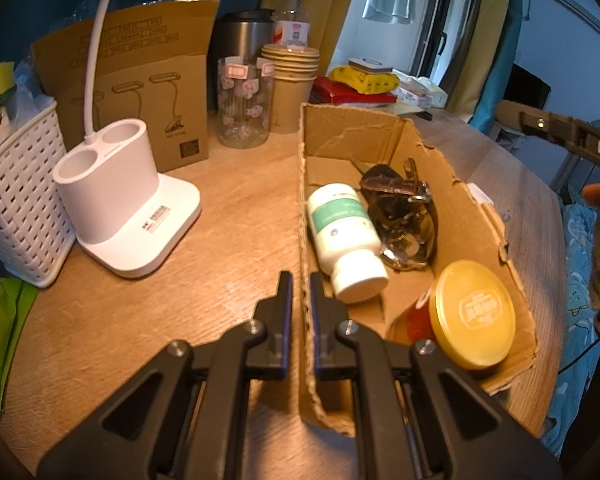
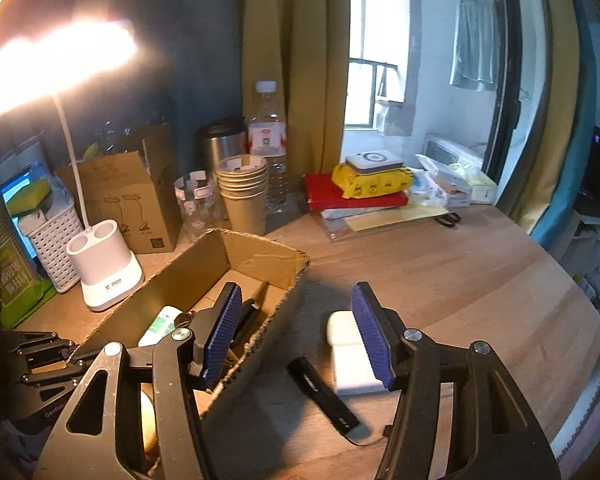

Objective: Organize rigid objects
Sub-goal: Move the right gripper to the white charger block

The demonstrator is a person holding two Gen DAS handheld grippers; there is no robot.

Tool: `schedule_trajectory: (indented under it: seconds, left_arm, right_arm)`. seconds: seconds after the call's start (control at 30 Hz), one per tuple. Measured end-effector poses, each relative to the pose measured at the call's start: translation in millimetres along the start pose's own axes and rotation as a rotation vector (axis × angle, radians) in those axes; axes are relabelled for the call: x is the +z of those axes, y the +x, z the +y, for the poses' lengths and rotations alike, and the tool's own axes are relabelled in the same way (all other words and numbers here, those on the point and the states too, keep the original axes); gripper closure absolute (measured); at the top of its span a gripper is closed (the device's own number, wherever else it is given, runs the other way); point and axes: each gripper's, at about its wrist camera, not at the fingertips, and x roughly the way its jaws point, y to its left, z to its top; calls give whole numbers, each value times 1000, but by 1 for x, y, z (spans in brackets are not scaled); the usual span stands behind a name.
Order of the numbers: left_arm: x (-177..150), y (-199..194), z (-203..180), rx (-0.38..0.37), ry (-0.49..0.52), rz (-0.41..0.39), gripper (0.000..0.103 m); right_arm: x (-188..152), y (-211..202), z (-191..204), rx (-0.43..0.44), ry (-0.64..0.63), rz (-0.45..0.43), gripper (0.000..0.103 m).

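Observation:
An open cardboard box (image 1: 476, 216) lies on the wooden desk. Inside it are a white pill bottle (image 1: 344, 236), a dark bunch of keys (image 1: 404, 216) and a jar with a yellow lid (image 1: 472, 312). My left gripper (image 1: 301, 284) is shut on the box's near left wall. In the right wrist view the box (image 2: 216, 264) is at lower left. My right gripper (image 2: 296, 312) is open above the desk. Below it lie a black stick-shaped device (image 2: 324, 392) and a white case (image 2: 350, 352).
A white lamp base (image 1: 120, 208), a white basket (image 1: 16, 208), a brown carton (image 1: 140, 92), a patterned glass (image 1: 242, 104), stacked paper cups (image 1: 290, 84), a steel tumbler and a water bottle stand at the back. Books and a yellow pack (image 2: 372, 184) lie by the curtain.

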Motion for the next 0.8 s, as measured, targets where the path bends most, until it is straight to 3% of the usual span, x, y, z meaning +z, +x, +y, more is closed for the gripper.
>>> schedule_trajectory:
  seconds: [0.53,0.8]
  left_arm:
    - [0,-1,0,-2,0,-3,96]
    - [1,0,1,-2,0,-5,96]
  right_arm:
    - [-13,-19,-31,-69,44,-13,42]
    - [-28,-9,-40,-90,48,31,42]
